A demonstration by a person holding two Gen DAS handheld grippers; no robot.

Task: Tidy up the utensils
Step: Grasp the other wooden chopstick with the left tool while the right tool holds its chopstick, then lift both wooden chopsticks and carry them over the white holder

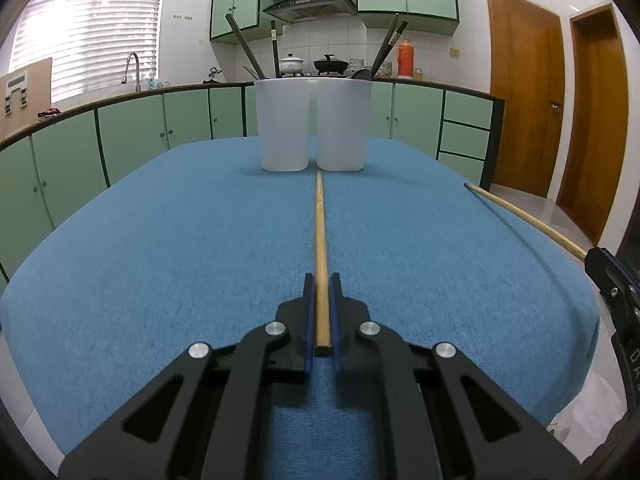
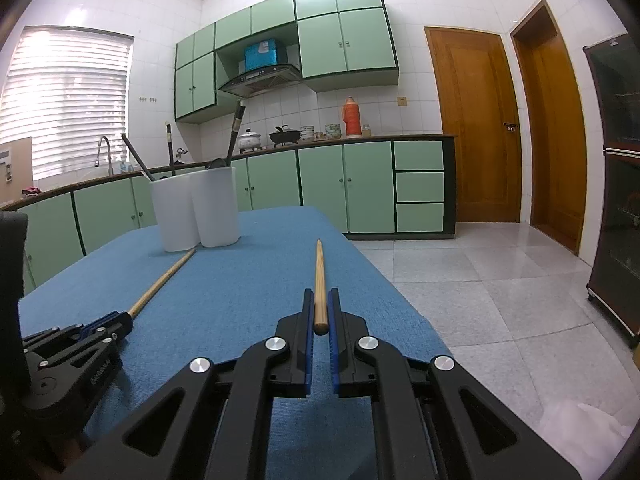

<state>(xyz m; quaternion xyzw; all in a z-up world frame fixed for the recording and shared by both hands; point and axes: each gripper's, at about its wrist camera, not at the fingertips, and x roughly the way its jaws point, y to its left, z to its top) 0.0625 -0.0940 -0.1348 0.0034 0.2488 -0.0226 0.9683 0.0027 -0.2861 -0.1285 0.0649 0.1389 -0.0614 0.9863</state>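
Each claw is clamping a slim, pale wooden chopstick: the left gripper (image 1: 322, 280) one (image 1: 320, 240), the right gripper (image 2: 319, 298) another (image 2: 319, 280), tapered tips pointing toward the far white holder (image 1: 312, 124).

Bright, even daylight from the blown-out window blinds (image 1: 88, 40) — sharp focus, strong fisheye bending, dark vignetted corners.

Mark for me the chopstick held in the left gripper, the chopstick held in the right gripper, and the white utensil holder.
Left gripper's chopstick (image 1: 320, 240), left wrist view, mid-shaft.
Right gripper's chopstick (image 2: 319, 280), right wrist view, mid-shaft ahead of the fingers.
White utensil holder (image 1: 284, 128), left wrist view, front wall of the left compartment.
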